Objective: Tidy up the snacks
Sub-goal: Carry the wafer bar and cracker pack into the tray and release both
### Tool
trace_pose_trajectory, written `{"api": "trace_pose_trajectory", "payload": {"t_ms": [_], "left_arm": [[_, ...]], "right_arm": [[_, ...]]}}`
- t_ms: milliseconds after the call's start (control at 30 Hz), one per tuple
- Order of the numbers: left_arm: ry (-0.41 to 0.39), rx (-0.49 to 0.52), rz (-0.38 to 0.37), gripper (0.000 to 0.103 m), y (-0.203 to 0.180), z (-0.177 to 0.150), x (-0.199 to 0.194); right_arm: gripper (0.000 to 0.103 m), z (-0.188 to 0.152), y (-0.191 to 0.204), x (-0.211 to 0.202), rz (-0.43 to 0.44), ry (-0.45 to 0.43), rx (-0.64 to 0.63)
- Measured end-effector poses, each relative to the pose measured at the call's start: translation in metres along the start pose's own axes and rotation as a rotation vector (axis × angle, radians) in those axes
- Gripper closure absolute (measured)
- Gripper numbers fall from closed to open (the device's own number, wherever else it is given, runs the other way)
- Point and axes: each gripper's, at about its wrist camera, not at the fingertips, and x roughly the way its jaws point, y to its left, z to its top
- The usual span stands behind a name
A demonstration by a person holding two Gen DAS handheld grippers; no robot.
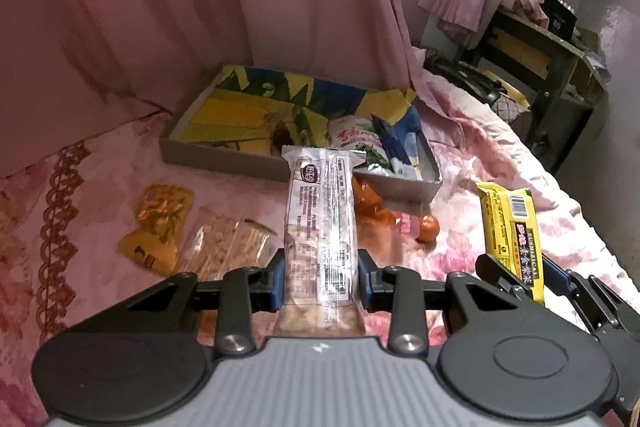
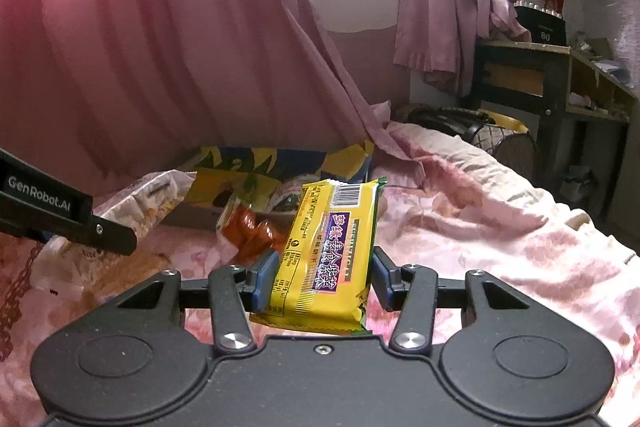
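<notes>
1. Two packets are off the bed at once: nearest the lens, the left gripper (image 1: 322, 277) is clamped on a clear-and-white snack packet (image 1: 322, 223), blue pads pressing its sides, the packet standing up lengthwise between the fingers.
2. To the right, the right gripper (image 2: 322, 277) is clamped on a yellow snack packet (image 2: 332, 255), barcode end pointing away, held above the floral bedspread (image 2: 500, 227).
3. Several snacks lie loose on the bedspread beyond the left gripper: an orange packet (image 1: 160, 227) at near left, a clear packet of pale biscuits (image 1: 226, 247) just beside it, and a clear pouch with an orange-red snack (image 1: 370, 205) farther on, partly hidden behind the held packet, close to the box's front wall.
4. Farther back, a shallow cardboard box (image 1: 224, 159) with a yellow-and-blue printed lining sits against the pink curtain (image 1: 180, 7). At its right end lie a green-and-white packet (image 1: 360, 143) and a blue-and-white packet (image 1: 404, 147); the left part of the box is bare.
5. Judged from this, the sorting is partly done: two packets are boxed, two are in the grippers and seemingly bound for the box, and at least three are left on the bed.
6. Far right, a dark desk (image 1: 548, 67) stands beyond the bed's end.
</notes>
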Motion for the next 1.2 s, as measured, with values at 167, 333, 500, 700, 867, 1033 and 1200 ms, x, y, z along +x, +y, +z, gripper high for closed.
{"api": "trace_pose_trajectory", "payload": {"t_ms": [167,333,500,700,867,1033,1200], "left_arm": [[-0.012,0.004,0.000,0.065,-0.002,0.014,0.009],[-0.032,0.012,0.007,0.065,-0.003,0.031,0.017],[-0.053,0.010,0.007,0.065,-0.003,0.046,0.028],[-0.071,-0.007,0.003,0.065,0.000,0.059,0.042],[-0.069,-0.005,0.032,0.065,0.004,0.069,0.059],[-0.079,-0.014,0.043,0.065,0.007,0.081,0.076],[-0.092,-0.025,0.048,0.065,0.014,0.099,0.105]], "right_arm": [[0.052,0.006,-0.005,0.013,0.006,-0.013,0.028],[0.052,0.014,-0.006,0.029,0.012,-0.031,0.019],[0.052,0.023,-0.010,0.045,0.019,-0.058,0.017],[0.052,0.027,-0.015,0.068,0.025,-0.070,0.014],[0.052,0.032,-0.022,0.088,0.034,-0.085,0.033],[0.052,0.040,-0.028,0.110,0.047,-0.109,0.046],[0.052,0.050,-0.027,0.139,0.065,-0.109,0.040]]}}
